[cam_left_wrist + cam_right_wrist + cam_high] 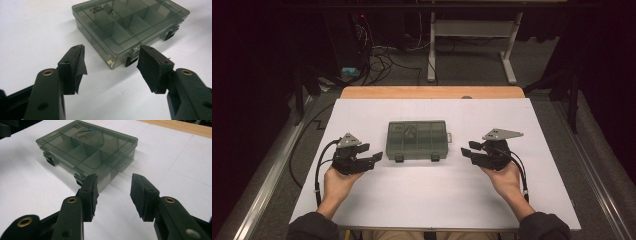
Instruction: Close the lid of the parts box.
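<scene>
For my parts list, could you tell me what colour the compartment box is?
The compartment box is translucent smoky grey with black latches, clearest in the left gripper view.

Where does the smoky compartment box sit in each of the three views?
High view: compartment box at the middle of the white sheet, lid shut.
Left gripper view: box upper middle to right, past the jaws.
Right gripper view: box upper left.
Shared landmark: the black latches on its front edge.
</scene>
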`<action>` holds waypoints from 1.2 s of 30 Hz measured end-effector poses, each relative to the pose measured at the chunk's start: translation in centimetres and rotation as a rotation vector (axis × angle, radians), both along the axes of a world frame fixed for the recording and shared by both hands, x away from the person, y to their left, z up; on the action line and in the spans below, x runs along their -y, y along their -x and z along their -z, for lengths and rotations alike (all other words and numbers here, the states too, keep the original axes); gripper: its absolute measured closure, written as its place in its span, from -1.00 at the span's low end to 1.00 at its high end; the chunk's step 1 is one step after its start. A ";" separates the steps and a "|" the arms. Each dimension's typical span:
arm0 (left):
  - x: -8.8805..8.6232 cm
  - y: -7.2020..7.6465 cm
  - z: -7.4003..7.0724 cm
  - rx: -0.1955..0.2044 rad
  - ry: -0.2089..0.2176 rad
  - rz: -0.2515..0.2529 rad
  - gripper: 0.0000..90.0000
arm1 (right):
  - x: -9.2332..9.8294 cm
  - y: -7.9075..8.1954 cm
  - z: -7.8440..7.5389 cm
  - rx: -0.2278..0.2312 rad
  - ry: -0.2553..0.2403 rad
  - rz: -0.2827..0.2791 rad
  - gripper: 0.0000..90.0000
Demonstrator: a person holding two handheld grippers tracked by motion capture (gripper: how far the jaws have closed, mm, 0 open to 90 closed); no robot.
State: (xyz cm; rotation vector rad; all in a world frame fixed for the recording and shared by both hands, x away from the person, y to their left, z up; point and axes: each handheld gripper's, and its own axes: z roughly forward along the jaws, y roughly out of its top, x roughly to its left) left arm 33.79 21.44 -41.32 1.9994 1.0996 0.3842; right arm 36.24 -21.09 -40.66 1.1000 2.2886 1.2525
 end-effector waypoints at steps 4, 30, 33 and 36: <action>-0.2 0.3 0.1 0.003 0.000 -0.003 -0.15 | 0.6 0.4 0.2 0.003 -0.001 0.005 0.25; -1.6 2.1 0.9 0.007 0.034 -0.020 -0.17 | 3.0 2.4 0.8 0.015 -0.024 0.019 0.14; -1.8 2.3 1.1 0.009 0.039 -0.026 -0.17 | 3.2 2.7 0.8 0.025 -0.028 0.019 0.12; -2.0 2.4 1.1 0.013 0.043 -0.033 -0.17 | 3.4 2.9 0.9 0.029 -0.036 0.017 0.10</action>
